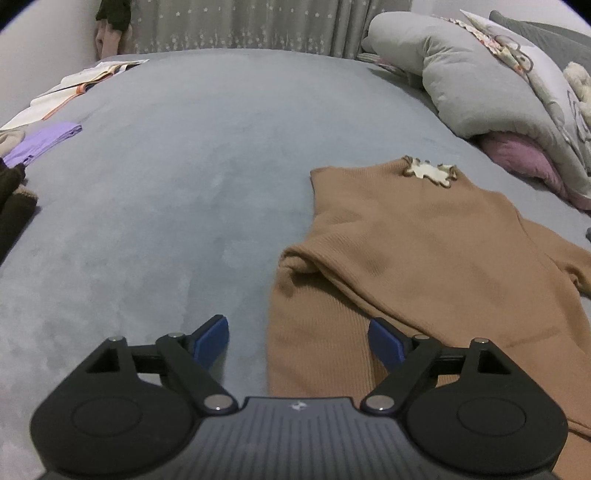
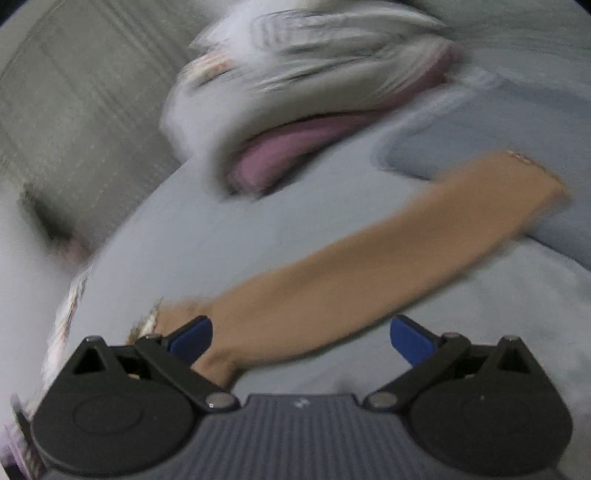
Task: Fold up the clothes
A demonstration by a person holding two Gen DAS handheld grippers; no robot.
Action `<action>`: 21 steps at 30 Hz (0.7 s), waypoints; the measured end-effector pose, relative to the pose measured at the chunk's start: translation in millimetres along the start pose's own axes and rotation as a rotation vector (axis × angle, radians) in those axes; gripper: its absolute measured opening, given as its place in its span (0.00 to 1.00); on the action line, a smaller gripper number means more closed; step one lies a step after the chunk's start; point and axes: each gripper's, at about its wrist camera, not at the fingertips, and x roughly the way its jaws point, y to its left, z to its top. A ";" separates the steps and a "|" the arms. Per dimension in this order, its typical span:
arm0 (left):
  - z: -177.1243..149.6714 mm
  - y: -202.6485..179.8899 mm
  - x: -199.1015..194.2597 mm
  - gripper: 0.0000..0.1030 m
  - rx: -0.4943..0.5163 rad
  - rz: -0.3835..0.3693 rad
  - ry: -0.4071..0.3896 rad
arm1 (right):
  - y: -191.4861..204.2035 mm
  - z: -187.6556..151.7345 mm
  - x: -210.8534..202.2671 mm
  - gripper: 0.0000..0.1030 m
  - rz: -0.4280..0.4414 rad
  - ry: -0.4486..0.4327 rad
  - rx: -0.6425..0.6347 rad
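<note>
A tan knit sweater (image 1: 406,251) with a cream frilled collar (image 1: 430,171) lies flat on the grey bed (image 1: 184,166), one sleeve folded across its body. My left gripper (image 1: 297,341) is open and empty, just above the sweater's near left edge. In the blurred right wrist view the sweater's other sleeve (image 2: 369,254) stretches out across the bed toward its cuff at the right. My right gripper (image 2: 301,338) is open and empty, low over that sleeve near the collar.
A grey duvet and pillows (image 1: 480,81) with a pink cushion (image 1: 517,158) pile up at the far right. Folded purple cloth (image 1: 44,142), dark clothes (image 1: 14,206) and a white garment (image 1: 74,85) lie at the left edge. A curtain (image 1: 240,26) hangs behind.
</note>
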 end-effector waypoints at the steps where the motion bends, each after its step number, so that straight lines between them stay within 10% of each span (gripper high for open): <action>1: -0.3 -1.5 -0.2 0.82 0.006 -0.006 -0.003 | -12.4 5.0 2.3 1.00 -0.010 -0.008 0.052; 12: -0.1 -0.7 2.7 0.84 -0.002 0.001 -0.010 | -37.1 29.5 37.8 0.99 -0.209 -0.182 0.026; 19: -0.3 2.2 2.5 0.86 -0.004 -0.016 -0.008 | -46.2 32.3 34.2 0.17 -0.278 -0.227 0.019; 21: 0.0 3.4 2.2 0.86 -0.005 -0.019 -0.007 | -50.3 32.1 33.0 0.11 -0.264 -0.235 0.031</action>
